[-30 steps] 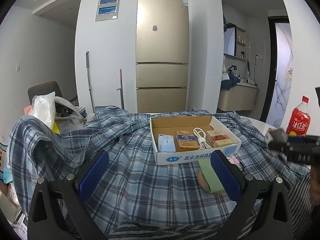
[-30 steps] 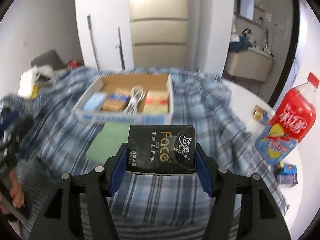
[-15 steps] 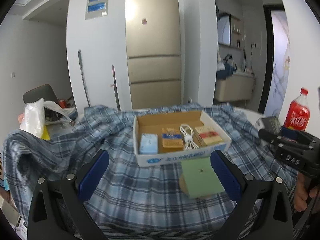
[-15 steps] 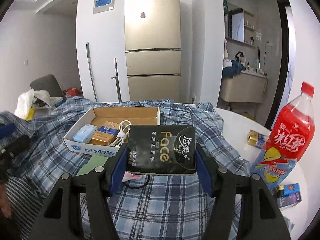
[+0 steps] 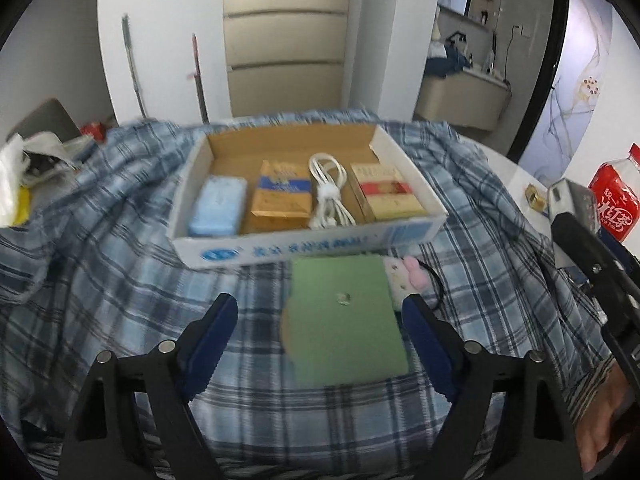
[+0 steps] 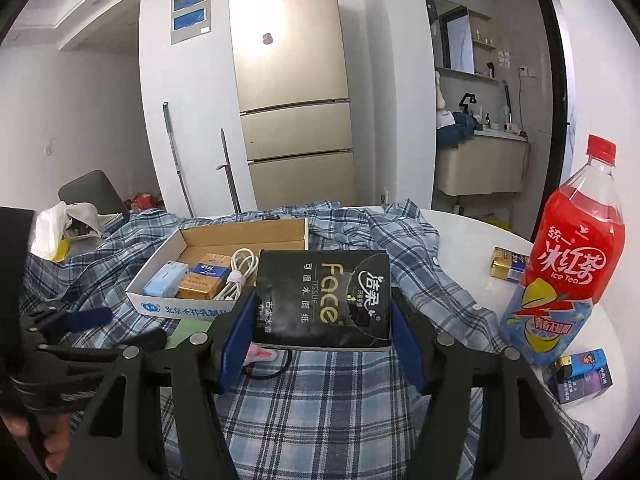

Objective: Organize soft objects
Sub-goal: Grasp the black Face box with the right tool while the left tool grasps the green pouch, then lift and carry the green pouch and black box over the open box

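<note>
Closer now than half a second ago, my left gripper (image 5: 318, 326) hangs wide open and empty over the green pad (image 5: 344, 316) lying on the plaid shirt (image 5: 120, 292), just in front of the cardboard tray (image 5: 308, 246). My right gripper (image 6: 322, 338) grips the black tissue pack (image 6: 324, 298), held above the shirt beside the tray, iced tea bottle (image 6: 568, 264) to its right.

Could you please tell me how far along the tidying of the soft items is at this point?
Roughly midway. Done: the shallow cardboard box already holds a pale blue packet, two cartons and a coiled white cable. In hand: the right gripper clamps a black tissue pack. Left: the open left gripper hovers over a green pad beside a small pink item on the blue plaid shirt.
</note>
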`<action>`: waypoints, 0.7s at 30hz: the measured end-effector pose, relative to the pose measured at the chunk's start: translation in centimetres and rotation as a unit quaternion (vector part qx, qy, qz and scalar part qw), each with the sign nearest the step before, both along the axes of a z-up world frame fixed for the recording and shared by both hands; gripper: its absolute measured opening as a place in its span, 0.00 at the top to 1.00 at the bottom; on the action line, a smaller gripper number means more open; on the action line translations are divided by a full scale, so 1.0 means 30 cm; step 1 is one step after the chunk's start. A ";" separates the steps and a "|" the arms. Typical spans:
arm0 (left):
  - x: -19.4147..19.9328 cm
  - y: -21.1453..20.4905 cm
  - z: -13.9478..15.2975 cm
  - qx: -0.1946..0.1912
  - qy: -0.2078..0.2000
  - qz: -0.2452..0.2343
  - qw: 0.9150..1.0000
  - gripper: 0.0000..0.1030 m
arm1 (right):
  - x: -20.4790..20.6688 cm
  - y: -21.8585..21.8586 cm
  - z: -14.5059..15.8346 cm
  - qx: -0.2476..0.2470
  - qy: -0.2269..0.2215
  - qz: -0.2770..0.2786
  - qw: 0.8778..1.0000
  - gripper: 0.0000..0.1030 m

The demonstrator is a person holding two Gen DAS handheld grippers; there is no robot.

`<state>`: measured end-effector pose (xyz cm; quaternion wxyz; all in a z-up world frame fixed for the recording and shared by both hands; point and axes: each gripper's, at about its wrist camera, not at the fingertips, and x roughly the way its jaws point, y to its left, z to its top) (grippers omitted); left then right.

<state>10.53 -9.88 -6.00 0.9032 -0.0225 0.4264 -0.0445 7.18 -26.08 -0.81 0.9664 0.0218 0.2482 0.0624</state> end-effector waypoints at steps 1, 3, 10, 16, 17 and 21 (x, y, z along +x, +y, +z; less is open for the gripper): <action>0.012 -0.009 -0.016 -0.001 0.011 -0.001 1.000 0.16 | 0.001 -0.002 -0.001 0.000 0.001 -0.001 1.000 0.40; 0.026 -0.022 -0.038 -0.002 0.022 -0.004 1.000 0.16 | 0.003 -0.006 -0.002 0.001 0.003 -0.002 1.000 0.40; 0.047 -0.054 -0.095 0.000 0.046 -0.019 0.999 0.20 | 0.006 -0.009 -0.005 0.000 0.005 -0.006 1.000 0.40; 0.056 -0.059 -0.117 0.008 0.050 -0.024 0.998 0.27 | 0.006 -0.011 -0.008 0.000 0.006 -0.006 1.000 0.40; 0.054 -0.060 -0.116 0.011 0.049 -0.024 0.998 0.27 | 0.007 -0.011 -0.008 0.000 0.007 -0.006 1.000 0.40; 0.053 -0.055 -0.109 0.009 0.047 -0.027 0.998 0.29 | 0.011 -0.012 -0.013 0.000 0.010 -0.006 1.000 0.40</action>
